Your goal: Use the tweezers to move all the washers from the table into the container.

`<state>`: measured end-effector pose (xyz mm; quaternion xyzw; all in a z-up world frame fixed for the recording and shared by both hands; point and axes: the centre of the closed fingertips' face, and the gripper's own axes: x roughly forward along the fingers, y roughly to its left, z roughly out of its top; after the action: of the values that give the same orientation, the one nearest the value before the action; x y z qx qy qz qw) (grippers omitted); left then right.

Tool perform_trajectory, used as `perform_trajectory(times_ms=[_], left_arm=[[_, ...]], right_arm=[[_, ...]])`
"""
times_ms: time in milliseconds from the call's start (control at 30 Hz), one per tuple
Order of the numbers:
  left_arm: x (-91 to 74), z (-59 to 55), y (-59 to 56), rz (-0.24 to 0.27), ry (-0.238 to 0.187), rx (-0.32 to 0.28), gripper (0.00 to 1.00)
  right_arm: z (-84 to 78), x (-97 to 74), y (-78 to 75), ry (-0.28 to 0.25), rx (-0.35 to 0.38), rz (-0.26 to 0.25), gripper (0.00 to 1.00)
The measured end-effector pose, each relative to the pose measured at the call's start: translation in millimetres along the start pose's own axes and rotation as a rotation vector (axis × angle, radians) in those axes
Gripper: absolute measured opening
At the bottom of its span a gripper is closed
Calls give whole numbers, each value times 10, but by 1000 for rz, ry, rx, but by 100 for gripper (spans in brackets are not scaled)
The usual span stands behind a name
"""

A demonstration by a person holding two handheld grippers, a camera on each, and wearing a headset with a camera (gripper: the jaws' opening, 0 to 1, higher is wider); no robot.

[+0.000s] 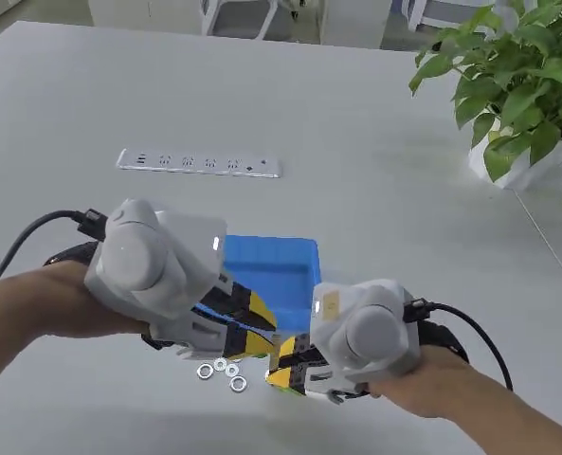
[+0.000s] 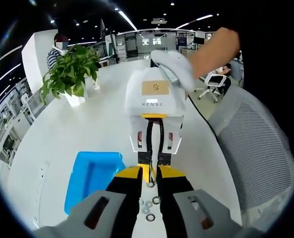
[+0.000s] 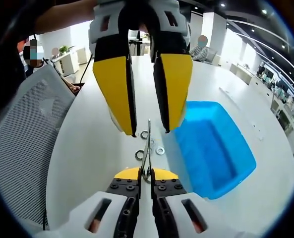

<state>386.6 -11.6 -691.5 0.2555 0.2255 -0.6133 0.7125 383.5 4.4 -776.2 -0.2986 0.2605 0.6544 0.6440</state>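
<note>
Tweezers (image 3: 148, 148) first: your right gripper (image 3: 146, 174) is clamped on them, jaws pinched nearly together, thin steel legs running fwd from btwn the pads. Legs cross straight over the washers (image 3: 160, 150), four small flat rings by my count, a loose cluster on the white table (image 3: 87, 148), just beside the blue container (image 3: 211, 148) but not in it. Height of the tips above them, can't tell. Opposite you, left gripper (image 3: 149, 132) hangs w/ yellow jaws apart, moderate gap, nothing held, the tweezers pointing into that gap.

Handling, my read: washers are light, stiff, thin and slick, lying flat, so they'll prob skate or flick if you nip the top face. Better one tip thru the hole, other outside the rim, gentle squeeze. Tweezers look springy; too much force and the tips may cross. Go for an outlying one first.

Farther back, power strip (image 1: 200, 163), then potted plant (image 1: 517, 85) at the far right.
</note>
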Motion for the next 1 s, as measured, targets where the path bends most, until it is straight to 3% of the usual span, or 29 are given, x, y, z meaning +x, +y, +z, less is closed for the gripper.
perform_trajectory(times_ms=[600, 1000], left_arm=[[-157, -54, -47, 76, -53, -107, 49], [-333, -75, -59, 151, -132, -219, 70]], right_arm=[[6, -71, 22, 0, 1, -10, 8], [155, -218, -11, -12, 6, -26, 8]])
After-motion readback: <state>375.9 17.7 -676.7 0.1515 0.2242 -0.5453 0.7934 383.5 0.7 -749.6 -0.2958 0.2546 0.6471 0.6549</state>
